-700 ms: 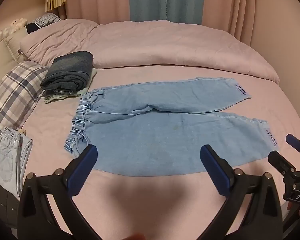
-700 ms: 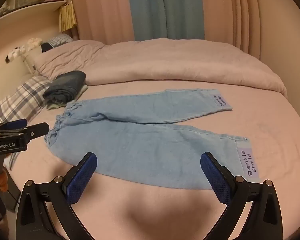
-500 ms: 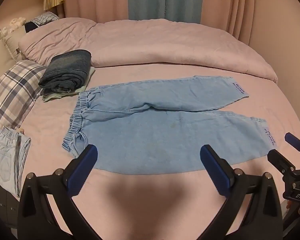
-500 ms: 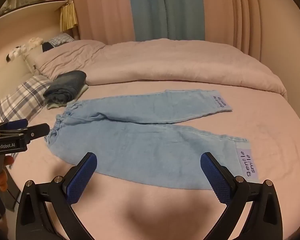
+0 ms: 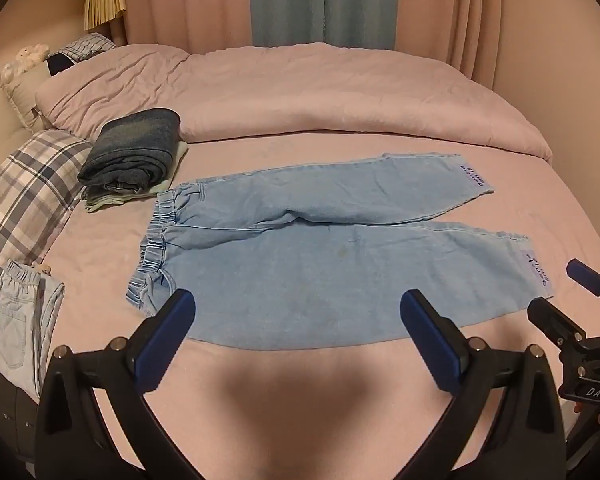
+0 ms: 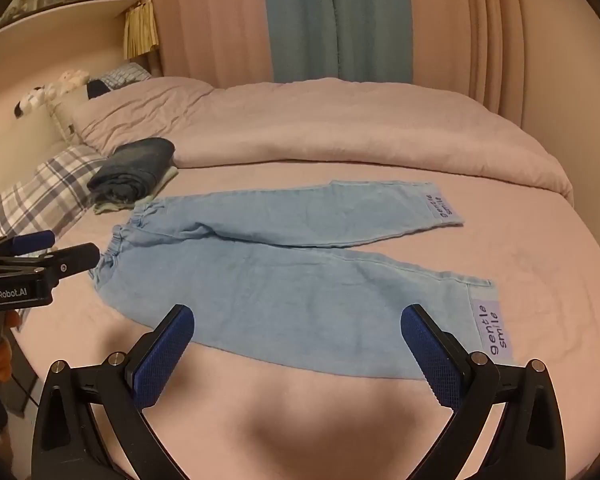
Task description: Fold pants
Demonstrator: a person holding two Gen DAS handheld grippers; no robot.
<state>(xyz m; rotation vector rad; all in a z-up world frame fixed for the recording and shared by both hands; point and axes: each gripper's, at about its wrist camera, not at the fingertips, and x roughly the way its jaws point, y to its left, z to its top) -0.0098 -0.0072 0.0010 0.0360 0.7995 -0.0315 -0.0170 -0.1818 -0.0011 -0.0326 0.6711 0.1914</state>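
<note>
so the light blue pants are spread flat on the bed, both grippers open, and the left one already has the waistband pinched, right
Not quite: the left gripper pinches nothing. The left wrist view shows it open, short of the light blue pants and their waistband. The pants do lie flat on the bed, right gripper open.

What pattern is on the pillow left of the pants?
The pillow has a blue, grey and white plaid check, clearest in the left wrist view.

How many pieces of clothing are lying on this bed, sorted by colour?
Light blue pants: 2, one spread flat, one at the left edge
Dark blue folded clothes: 1
Pale green folded garment underneath: 1
Total: 4
</note>
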